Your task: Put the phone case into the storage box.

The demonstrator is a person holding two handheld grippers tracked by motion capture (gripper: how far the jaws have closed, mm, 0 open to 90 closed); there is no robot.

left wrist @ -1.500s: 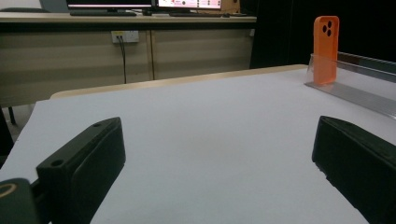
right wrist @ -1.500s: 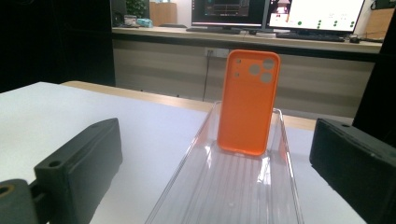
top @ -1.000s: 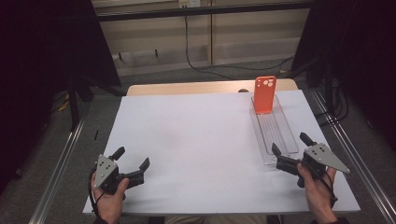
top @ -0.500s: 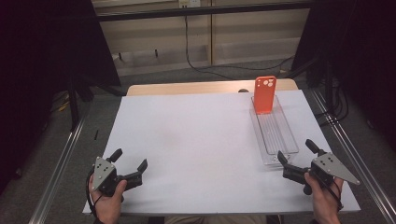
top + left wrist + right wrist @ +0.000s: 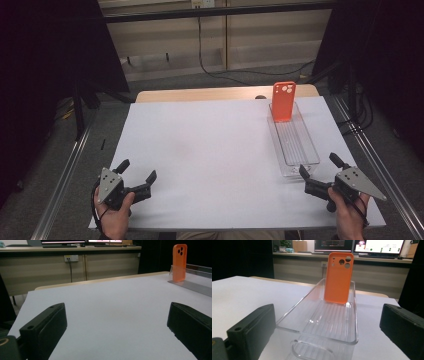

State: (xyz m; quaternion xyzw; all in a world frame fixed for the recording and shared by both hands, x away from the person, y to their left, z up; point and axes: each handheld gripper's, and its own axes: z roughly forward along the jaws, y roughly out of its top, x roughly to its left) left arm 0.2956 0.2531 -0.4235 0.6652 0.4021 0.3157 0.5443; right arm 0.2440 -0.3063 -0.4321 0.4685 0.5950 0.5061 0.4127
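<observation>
— So, from the high view: which hand do I take to the orange phone case (image 5: 283, 101)?
— I'd say the right gripper (image 5: 320, 173); it sits released just off the near end of the clear tray (image 5: 311, 149), whose long axis runs toward twelve o'clock, the case leaning upright at its far end; my left gripper (image 5: 136, 170) lies well apart at the table's near left, also released, holding nothing.
— And the left gripper view?
— Jaws spread over bare white table (image 5: 112, 315); the case (image 5: 179, 262) stands far off at about one o'clock.
— The right gripper view?
— Jaws wide; tray (image 5: 289, 321) dead ahead, the case (image 5: 338, 277) at twelve.
</observation>
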